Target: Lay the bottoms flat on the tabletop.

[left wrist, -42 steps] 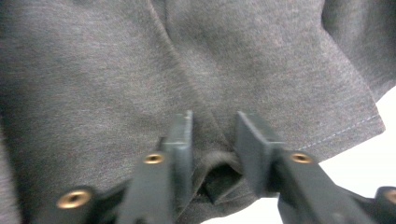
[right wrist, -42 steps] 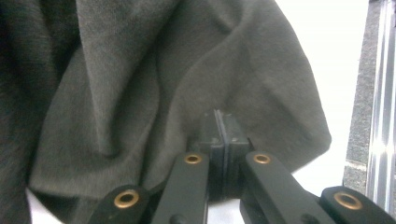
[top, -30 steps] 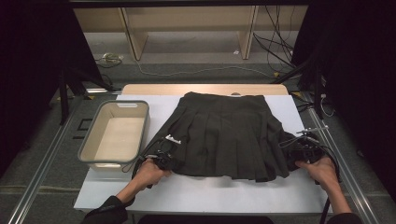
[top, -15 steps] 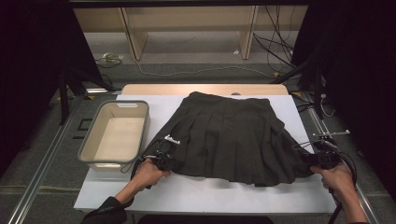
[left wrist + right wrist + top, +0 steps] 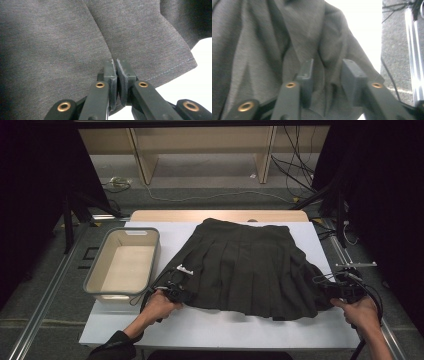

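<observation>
A dark grey pleated skirt (image 5: pixel 250 265) lies spread on the white table top (image 5: pixel 210 327), waistband at the far side. My left gripper (image 5: pixel 181 292) is shut on the skirt's near left hem; in the left gripper view its jaws (image 5: pixel 116 67) pinch the cloth (image 5: pixel 62 37) beside the stitched edge. My right gripper (image 5: pixel 332 292) is at the skirt's near right corner. Its jaws (image 5: pixel 327 70) have just been opening and stand apart, with a bunched fold of the cloth (image 5: pixel 262 37) lying loosely between them.
A grey plastic bin (image 5: pixel 122 265) with nothing in it stands left of the skirt, close to my left hand. Metal rails (image 5: pixel 45 315) run along both table sides. Cables (image 5: pixel 300 180) and wooden legs lie on the floor beyond the far edge.
My right hand has moved out to the right and lifted a little, drawing the skirt's right corner with it. Its jaws now stand apart. The left hand has kept still on the hem.
</observation>
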### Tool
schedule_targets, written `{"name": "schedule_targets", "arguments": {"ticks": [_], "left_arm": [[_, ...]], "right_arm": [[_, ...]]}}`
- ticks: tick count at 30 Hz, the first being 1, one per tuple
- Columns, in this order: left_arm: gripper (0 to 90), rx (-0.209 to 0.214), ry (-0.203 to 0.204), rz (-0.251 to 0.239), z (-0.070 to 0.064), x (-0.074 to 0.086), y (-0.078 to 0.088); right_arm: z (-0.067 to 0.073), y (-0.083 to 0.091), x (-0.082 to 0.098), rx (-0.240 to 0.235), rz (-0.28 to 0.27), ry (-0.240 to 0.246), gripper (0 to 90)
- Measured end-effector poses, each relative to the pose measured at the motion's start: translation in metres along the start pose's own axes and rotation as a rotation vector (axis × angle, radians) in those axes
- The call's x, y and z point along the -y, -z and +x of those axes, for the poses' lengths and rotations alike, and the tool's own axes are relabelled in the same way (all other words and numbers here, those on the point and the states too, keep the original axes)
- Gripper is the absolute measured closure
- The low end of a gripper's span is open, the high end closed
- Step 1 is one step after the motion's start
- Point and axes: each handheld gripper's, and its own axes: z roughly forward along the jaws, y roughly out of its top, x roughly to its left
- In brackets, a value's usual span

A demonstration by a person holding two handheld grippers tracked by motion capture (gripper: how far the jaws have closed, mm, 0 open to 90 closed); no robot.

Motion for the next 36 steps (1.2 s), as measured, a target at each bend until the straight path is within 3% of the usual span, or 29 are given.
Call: {"name": "schedule_targets", "arguments": {"ticks": [5,7,12,14,16,19,21,24,28,30,32,36], "left_arm": [[85.4,0.001,-0.002,-0.002,0.0,0.0,0.0],[85.4,0.0,-0.001,-0.001,0.0,0.0,0.0],[85.4,-0.001,-0.002,-0.002,-0.001,0.0,0.0],[85.4,-0.001,-0.003,-0.002,0.0,0.0,0.0],[85.4,0.0,-0.002,-0.002,0.0,0.0,0.0],[85.4,0.0,0.0,-0.008,-0.001,0.0,0.001],[85.4,0.002,0.0,-0.01,-0.001,0.0,0.002],[85.4,0.004,0.0,-0.01,0.0,0.0,0.002],[85.4,0.002,0.0,-0.01,0.0,0.0,0.002],[85.4,0.002,-0.001,-0.008,0.0,0.0,0.002],[85.4,0.002,-0.001,-0.009,0.0,0.0,0.002],[85.4,0.001,0.0,-0.007,0.0,0.0,0.001]], "right_arm": [[0.004,0.006,0.002,-0.037,-0.016,0.006,59.3],[0.006,0.001,0.005,-0.058,0.01,0.008,60.2],[0.006,-0.025,0.014,-0.091,0.141,-0.005,57.7],[0.006,-0.03,0.017,-0.093,0.165,0.003,64.6],[0.007,-0.027,0.017,-0.082,0.165,0.015,80.3],[0.006,-0.018,0.016,-0.072,0.153,0.017,86.4],[-0.001,-0.01,0.014,-0.063,0.121,-0.002,87.0],[-0.019,0.0,0.015,-0.052,0.084,-0.074,86.9],[-0.035,-0.008,0.023,-0.064,0.125,-0.147,84.4],[-0.038,-0.016,0.028,-0.055,0.177,-0.151,81.4],[-0.04,-0.016,0.03,-0.065,0.175,-0.164,81.3],[-0.039,-0.012,0.028,-0.017,0.175,-0.149,82.2]]}}
